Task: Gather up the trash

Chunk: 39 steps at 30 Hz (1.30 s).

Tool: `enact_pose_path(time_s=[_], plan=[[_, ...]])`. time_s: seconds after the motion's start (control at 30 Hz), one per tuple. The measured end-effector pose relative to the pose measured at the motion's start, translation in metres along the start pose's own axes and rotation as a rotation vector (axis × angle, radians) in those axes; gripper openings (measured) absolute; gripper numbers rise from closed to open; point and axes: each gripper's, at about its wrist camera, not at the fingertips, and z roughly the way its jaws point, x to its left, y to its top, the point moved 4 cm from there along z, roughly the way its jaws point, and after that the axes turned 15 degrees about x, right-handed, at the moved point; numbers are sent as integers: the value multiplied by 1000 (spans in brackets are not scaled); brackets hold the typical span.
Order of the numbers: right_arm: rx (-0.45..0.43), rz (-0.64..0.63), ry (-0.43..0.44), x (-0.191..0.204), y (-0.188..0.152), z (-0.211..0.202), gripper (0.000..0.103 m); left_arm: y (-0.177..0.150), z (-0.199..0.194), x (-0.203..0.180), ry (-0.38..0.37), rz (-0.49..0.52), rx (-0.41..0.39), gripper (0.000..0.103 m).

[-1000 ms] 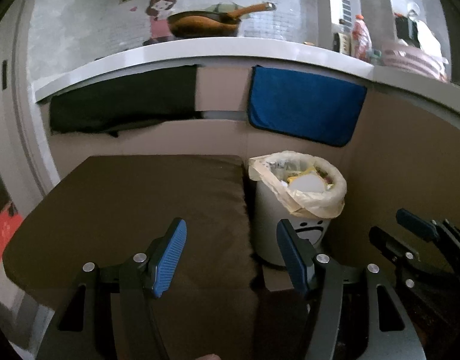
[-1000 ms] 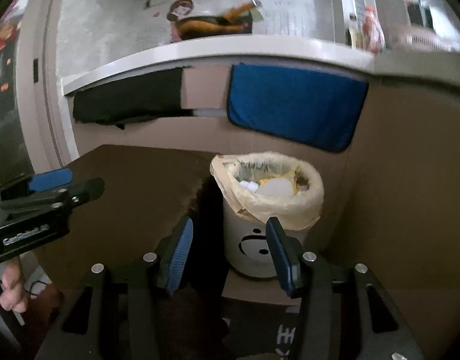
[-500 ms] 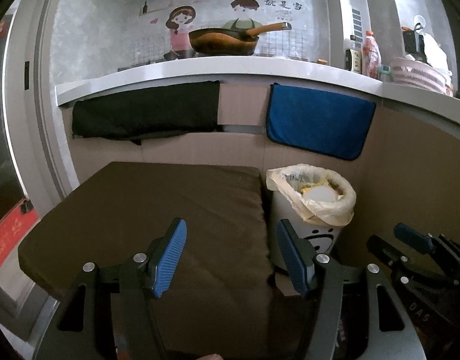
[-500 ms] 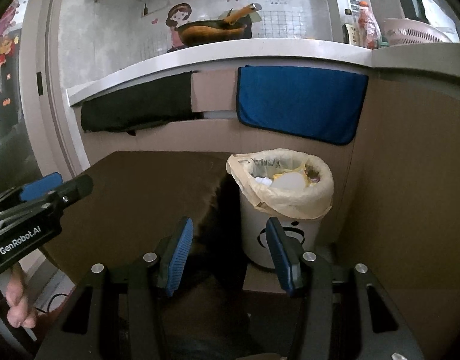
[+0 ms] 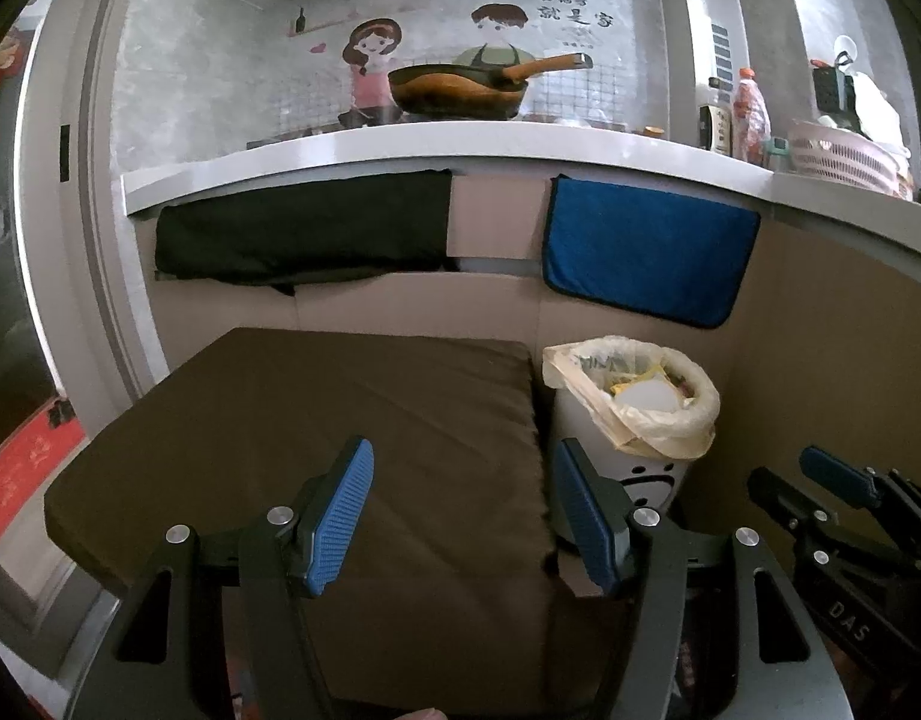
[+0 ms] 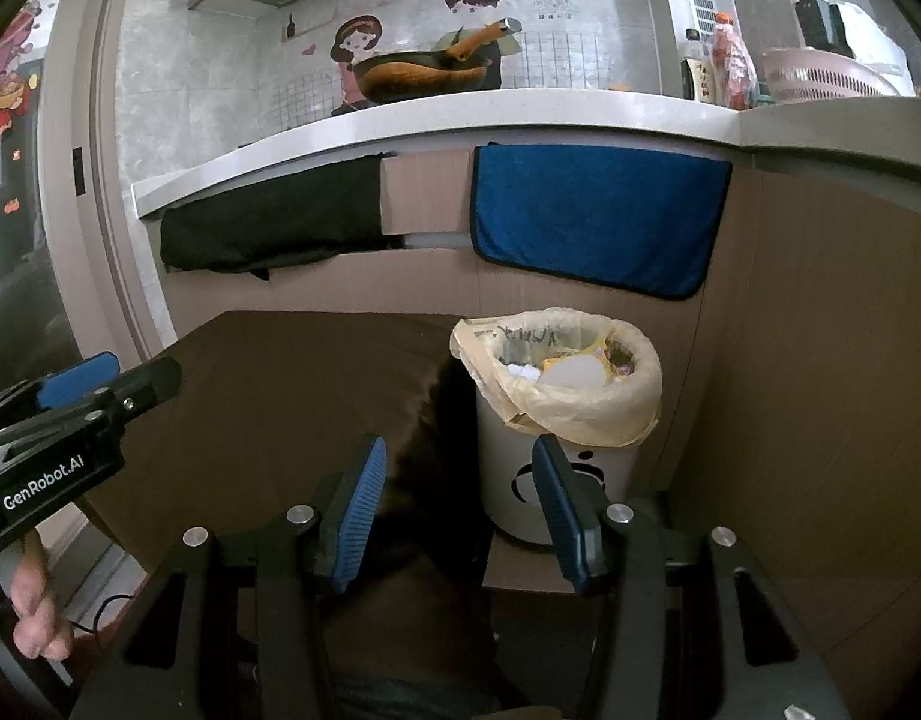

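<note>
Seen from the left wrist camera, the left gripper (image 5: pixel 463 507) hangs with its blue-padded jaws spread wide and nothing between them, above a dark brown cushion (image 5: pixel 316 420). Just beside the cushion's right edge stands a white trash bin (image 5: pixel 625 468) lined with a pale plastic bag (image 5: pixel 658 426), in which wrappers and a white round piece of trash (image 5: pixel 646 393) lie near the brim. The right gripper (image 5: pixel 814 480) reaches in from the lower right, near the bin. Behind, a black cloth (image 5: pixel 304 228) and a blue towel (image 5: pixel 646 252) hang below a white kitchen surface (image 5: pixel 460 144) that carries a frying pan (image 5: pixel 460 87).

From the right wrist camera, the right gripper (image 6: pixel 460 501) is likewise held apart and empty, its right pad in front of the trash bin (image 6: pixel 550 480) and its left pad over the cushion's (image 6: pixel 280 372) shadowed edge. The bag-lined rim (image 6: pixel 580 414) shows trash (image 6: pixel 574 372) inside. The left gripper (image 6: pixel 106 375) enters from the left over the cushion, with the fingers of a hand (image 6: pixel 34 618) below it. The blue towel (image 6: pixel 592 216) hangs directly above the bin.
</note>
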Motion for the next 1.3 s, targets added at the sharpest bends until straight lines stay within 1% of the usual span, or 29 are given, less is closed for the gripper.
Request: enact_pose_path(time_s=[0.77, 1.3], plan=[[-24, 4, 2, -3, 2, -7, 48, 0, -5, -9, 5, -5, -14, 63], [-25, 3, 5, -5, 5, -8, 48, 2, -5, -5, -8, 5, -18, 63]])
